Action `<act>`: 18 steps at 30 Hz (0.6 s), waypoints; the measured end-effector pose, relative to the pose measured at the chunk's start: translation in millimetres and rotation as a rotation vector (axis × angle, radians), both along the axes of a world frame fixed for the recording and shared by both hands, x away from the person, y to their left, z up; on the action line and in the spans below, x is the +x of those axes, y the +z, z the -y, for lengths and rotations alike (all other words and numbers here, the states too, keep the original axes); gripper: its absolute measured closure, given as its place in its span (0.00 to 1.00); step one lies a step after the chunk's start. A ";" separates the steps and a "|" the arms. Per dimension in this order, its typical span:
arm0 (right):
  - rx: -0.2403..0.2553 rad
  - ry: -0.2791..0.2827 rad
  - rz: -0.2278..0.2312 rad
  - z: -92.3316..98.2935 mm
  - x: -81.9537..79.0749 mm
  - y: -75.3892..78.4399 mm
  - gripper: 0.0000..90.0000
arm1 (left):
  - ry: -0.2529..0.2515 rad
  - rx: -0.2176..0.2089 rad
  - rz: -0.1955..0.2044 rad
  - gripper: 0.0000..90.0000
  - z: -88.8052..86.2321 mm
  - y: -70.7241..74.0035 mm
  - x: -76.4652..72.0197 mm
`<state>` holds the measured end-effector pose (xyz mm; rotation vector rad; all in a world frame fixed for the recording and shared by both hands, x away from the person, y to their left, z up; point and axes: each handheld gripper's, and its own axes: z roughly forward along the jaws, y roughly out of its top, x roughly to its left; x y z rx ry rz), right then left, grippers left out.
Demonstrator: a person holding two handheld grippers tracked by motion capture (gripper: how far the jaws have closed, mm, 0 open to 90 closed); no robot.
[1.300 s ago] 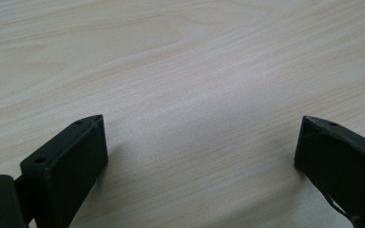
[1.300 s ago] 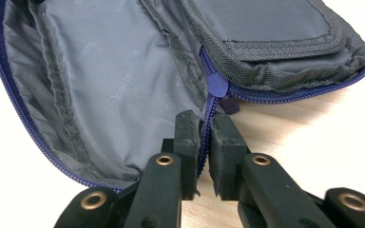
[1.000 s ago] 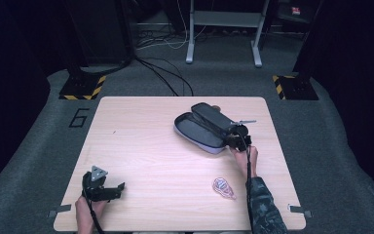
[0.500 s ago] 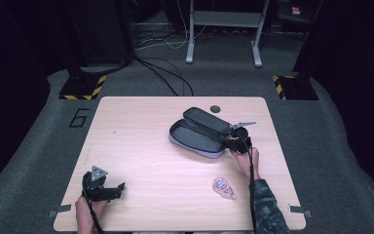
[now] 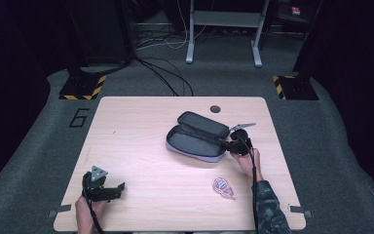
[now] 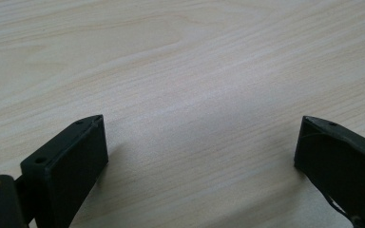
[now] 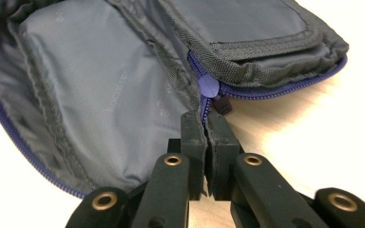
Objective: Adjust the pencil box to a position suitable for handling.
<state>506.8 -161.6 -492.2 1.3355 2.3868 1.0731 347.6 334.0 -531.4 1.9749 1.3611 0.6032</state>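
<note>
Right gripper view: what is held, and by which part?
The right tongs are shut on the pencil case at its zipper edge, by the purple pull; the left tongs hold nothing.

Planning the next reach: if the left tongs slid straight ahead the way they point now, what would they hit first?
Probably nothing: the left tongs stand open, pointing across bare table toward the person's right. The small pink item lies roughly in that direction, but depth is unclear.

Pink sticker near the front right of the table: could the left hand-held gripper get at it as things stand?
Probably yes. The left hand-held gripper is open over bare table, and nothing lies between it and the pink sticker.
</note>
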 end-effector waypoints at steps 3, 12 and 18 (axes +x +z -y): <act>0.017 -0.012 -0.004 2.9 -0.2 0.2 0.91 | 0.001 0.000 0.001 0.04 0.1 -0.1 0.0; -0.007 -0.147 -0.049 -9.2 -1.2 5.6 0.66 | 0.001 0.000 0.002 0.04 0.1 -0.1 0.0; -0.055 -0.206 -0.071 -20.9 -0.4 3.1 0.79 | 0.001 0.000 0.002 0.04 0.1 -0.1 -0.1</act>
